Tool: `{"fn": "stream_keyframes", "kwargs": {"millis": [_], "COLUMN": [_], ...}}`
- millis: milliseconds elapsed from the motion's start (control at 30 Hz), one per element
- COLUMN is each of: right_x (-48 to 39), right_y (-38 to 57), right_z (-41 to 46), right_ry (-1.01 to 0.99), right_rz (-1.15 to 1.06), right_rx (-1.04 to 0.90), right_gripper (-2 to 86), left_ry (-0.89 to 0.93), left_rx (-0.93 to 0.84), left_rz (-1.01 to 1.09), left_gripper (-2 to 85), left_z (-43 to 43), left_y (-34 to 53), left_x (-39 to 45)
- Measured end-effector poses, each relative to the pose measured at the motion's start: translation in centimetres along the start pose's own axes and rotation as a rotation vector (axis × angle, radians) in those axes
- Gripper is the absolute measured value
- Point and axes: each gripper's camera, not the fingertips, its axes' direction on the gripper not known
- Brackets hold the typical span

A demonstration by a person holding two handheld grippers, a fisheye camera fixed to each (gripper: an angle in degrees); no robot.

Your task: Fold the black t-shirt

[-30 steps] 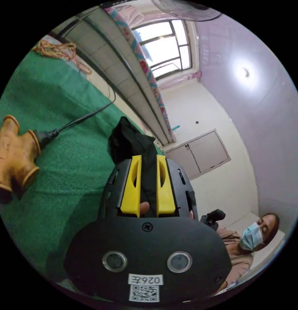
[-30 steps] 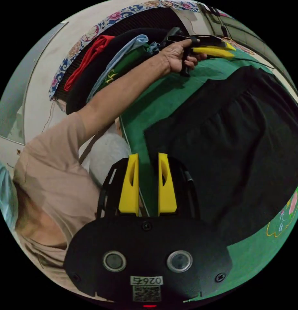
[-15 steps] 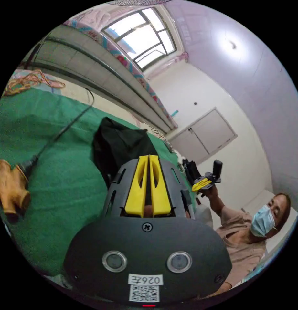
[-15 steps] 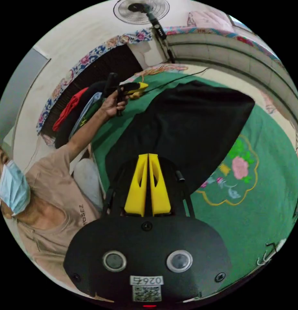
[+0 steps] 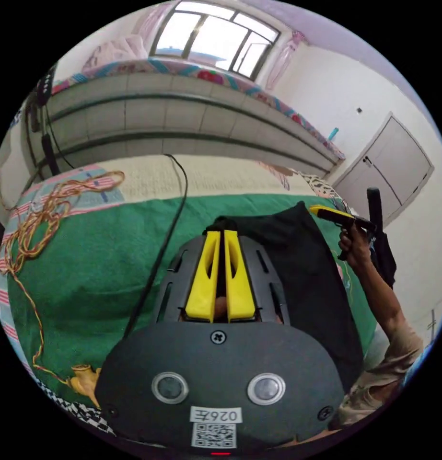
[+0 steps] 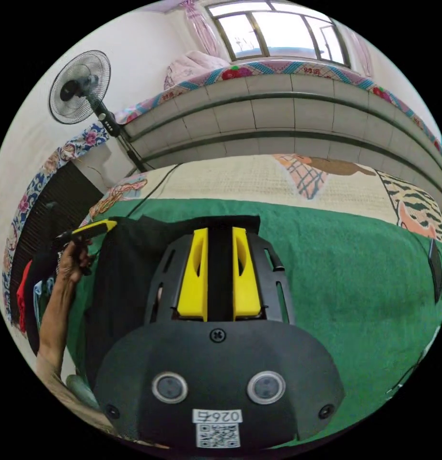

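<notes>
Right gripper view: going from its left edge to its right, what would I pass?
Standing fan → person's hand holding the other tongs → black t-shirt → this view's own tongs → green blanket.

Two tools (image 5: 220,235), one black t-shirt (image 5: 307,268)

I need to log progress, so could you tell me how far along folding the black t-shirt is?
Early stage. Done: the black t-shirt is picked up by one edge. In hand: the left tool and right tool each pinch that edge, stretched between them over the green blanket. Left: every fold; no creased layer shows yet.
</notes>
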Motion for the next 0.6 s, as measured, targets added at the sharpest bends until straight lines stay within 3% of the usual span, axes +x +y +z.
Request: {"fn": "stream_keyframes", "kwargs": {"millis": [67,267,300,367,400,500,600], "right_x": [0.4,-3.1,-3.4,-3.5,-3.3,-2.2,-3.6], "right_y": [-0.7,2.3,2.1,1.1,0.9,0.8,3.6], "right_z": [1.8,0.3,1.0,4.0,3.5,-0.1,-5.7], "right_ry": [0.045,0.190,0.209,0.291,0.276,0.305,0.229], "right_rz": [0.031,-0.092,-0.129,-0.210,-0.189,-0.057,-0.178], "right_rx": [-0.080,0.130,0.095,-0.102,-0.090,-0.047,0.028], "right_gripper": [3.9,-0.7,-0.8,-1.1,-1.0,-0.9,-0.9], "left_ry": [-0.032,0.003,-0.043,-0.255,-0.368,-0.250,-0.084], "left_rx": [0.062,0.297,0.276,0.065,-0.106,-0.059,0.083], "left_rz": [-0.070,-0.018,0.074,0.103,0.078,-0.051,-0.054], "left_gripper": [-0.5,-0.9,-0.9,-0.9,-1.0,-1.0,-1.0], "left_z": [-0.9,-2.8,-1.9,1.4,3.5,0.4,-5.6], "left_y": [1.4,7.6,8.2,8.1,7.9,9.3,13.0], "left_x": [-0.5,3.4,4.9,5.9,5.4,4.1,5.0]}}
